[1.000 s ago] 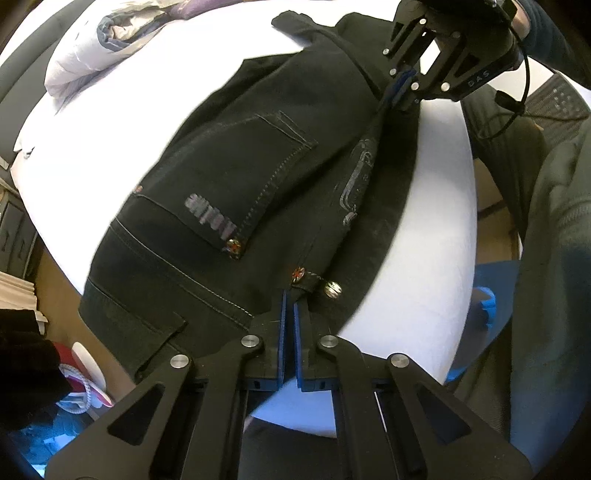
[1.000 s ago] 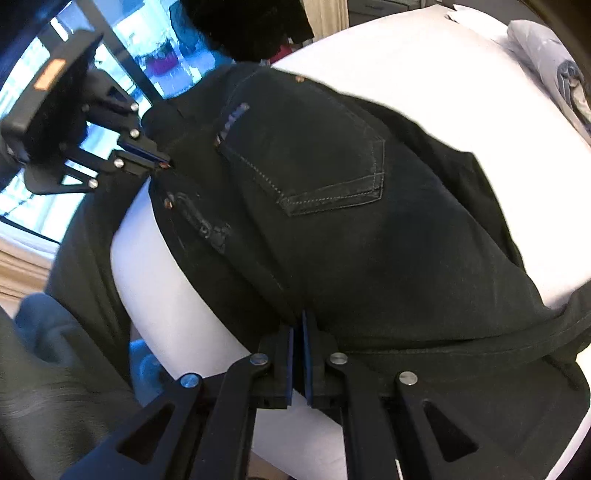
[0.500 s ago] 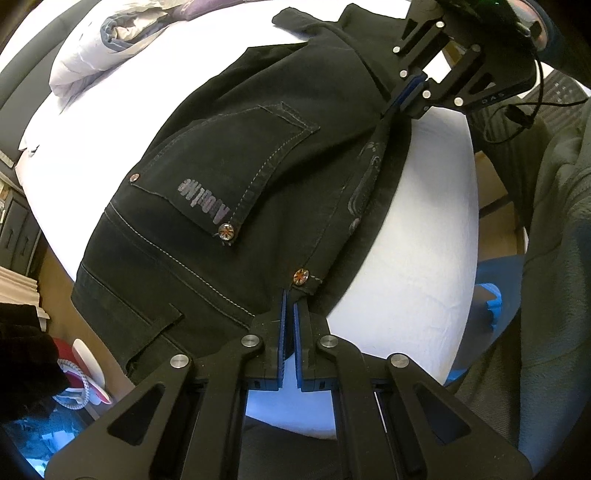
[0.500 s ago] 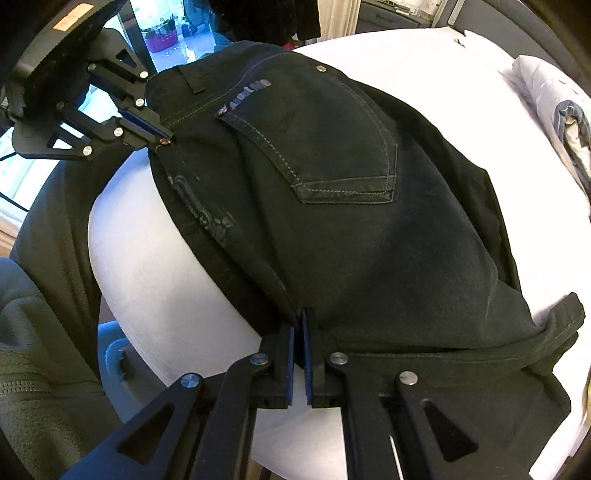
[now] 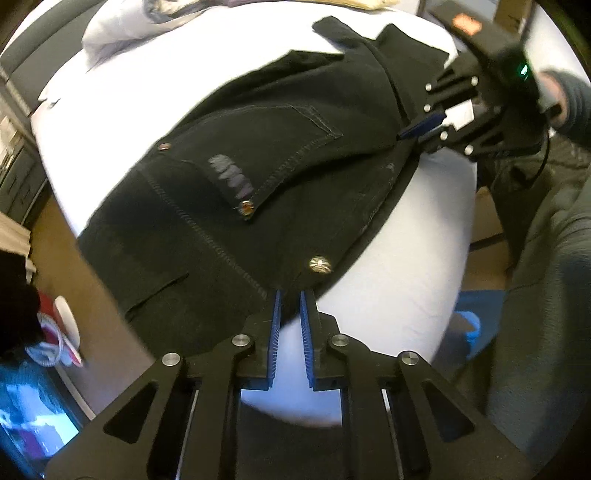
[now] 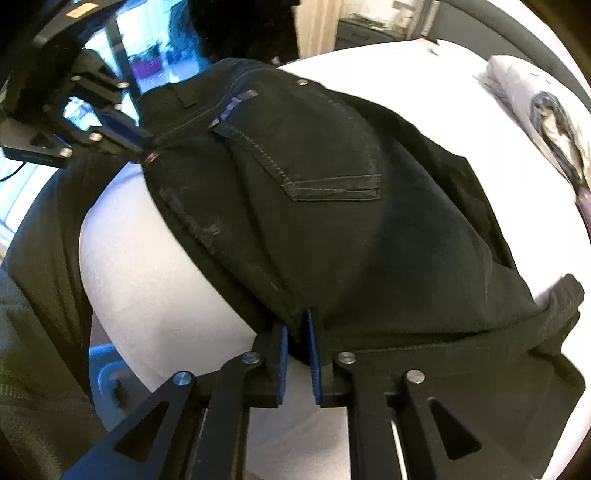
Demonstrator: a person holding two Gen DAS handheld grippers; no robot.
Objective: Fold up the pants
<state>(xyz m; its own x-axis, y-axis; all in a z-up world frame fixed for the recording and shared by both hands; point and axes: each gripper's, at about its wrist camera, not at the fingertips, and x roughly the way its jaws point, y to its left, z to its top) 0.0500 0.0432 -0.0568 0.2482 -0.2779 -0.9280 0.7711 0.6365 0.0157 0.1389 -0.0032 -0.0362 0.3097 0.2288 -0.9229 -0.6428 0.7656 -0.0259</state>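
Black pants [image 5: 295, 147] lie on the white bed [image 5: 388, 295], back pocket up and waistband toward the left wrist camera. My left gripper [image 5: 291, 306] is opening; its blue pads stand slightly apart at the waistband edge near a metal button [image 5: 319, 266], without pressing on the cloth. In the right wrist view my right gripper [image 6: 295, 332] is also opening, and a loose fold of the pants [image 6: 332, 221] sits between its parted pads. Each camera sees the other gripper at the pants' edge: the right gripper [image 5: 410, 134] and the left gripper [image 6: 142, 147].
A pile of light bedding [image 5: 122, 22] lies at the far side of the bed [image 6: 147, 277]. The person's grey-green clothing [image 5: 546, 295] fills the right side, with a hand [image 5: 554, 96] on the right gripper. Shoes [image 5: 59, 332] and drawers [image 5: 14, 166] are beside the bed.
Both grippers were shut on the pants' edge; now the pads of each have parted. The left gripper has shifted along the bed edge, and the pants rest flatter on the bed.
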